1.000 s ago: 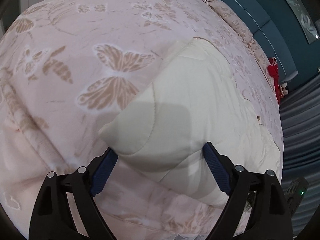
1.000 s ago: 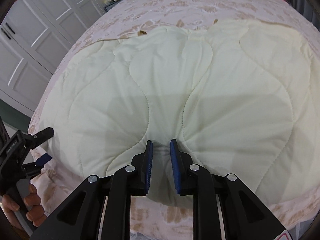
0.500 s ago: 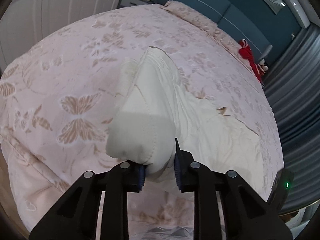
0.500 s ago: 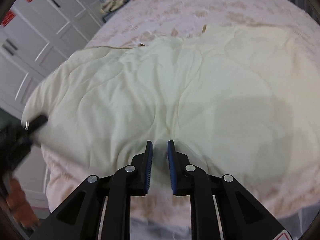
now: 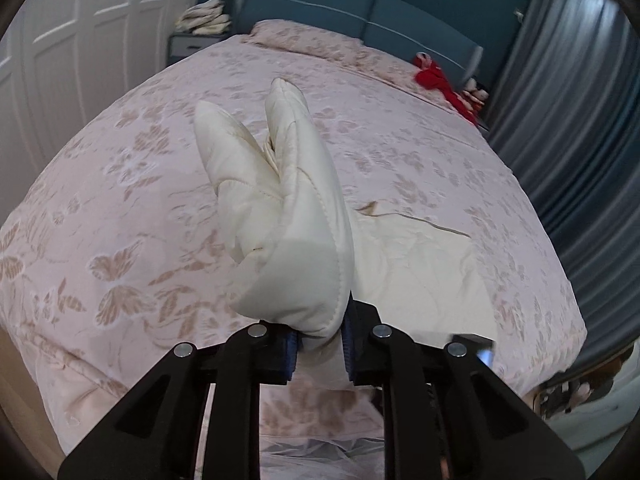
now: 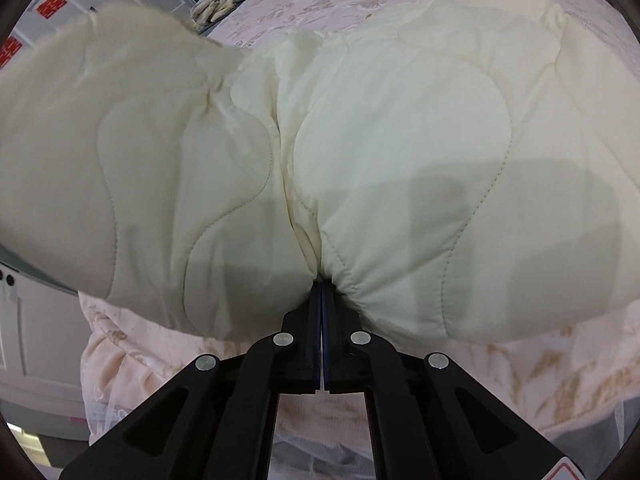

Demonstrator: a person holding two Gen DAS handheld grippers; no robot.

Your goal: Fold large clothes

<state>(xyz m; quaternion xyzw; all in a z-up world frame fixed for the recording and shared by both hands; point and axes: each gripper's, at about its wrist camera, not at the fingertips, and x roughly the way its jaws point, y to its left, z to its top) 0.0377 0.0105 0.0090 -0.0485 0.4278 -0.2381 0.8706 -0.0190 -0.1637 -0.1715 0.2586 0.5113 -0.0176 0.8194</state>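
A cream quilted garment (image 6: pixel 400 140) lies spread on the bed. My left gripper (image 5: pixel 318 344) is shut on its bunched corner (image 5: pixel 296 264), which stands up lifted above the bed in the left wrist view. My right gripper (image 6: pixel 321 300) is shut on the garment's near edge, with the fabric puckered around the blue pads. In the right wrist view the garment's left part (image 6: pixel 100 128) is raised and blurred. The rest of the garment (image 5: pixel 416 264) lies flat to the right of my left gripper.
The bed has a pink butterfly-patterned cover (image 5: pixel 120 208). A teal headboard (image 5: pixel 360 20) and a red item (image 5: pixel 436 80) are at the far end. White wardrobe doors (image 5: pixel 100 40) stand at left, grey curtains (image 5: pixel 580 120) at right. Folded cloths (image 5: pixel 204 16) sit on a nightstand.
My left gripper closed on the garment's corner and lifted it up off the bed. My right gripper closed fully on the near edge. The garment's left side rose.
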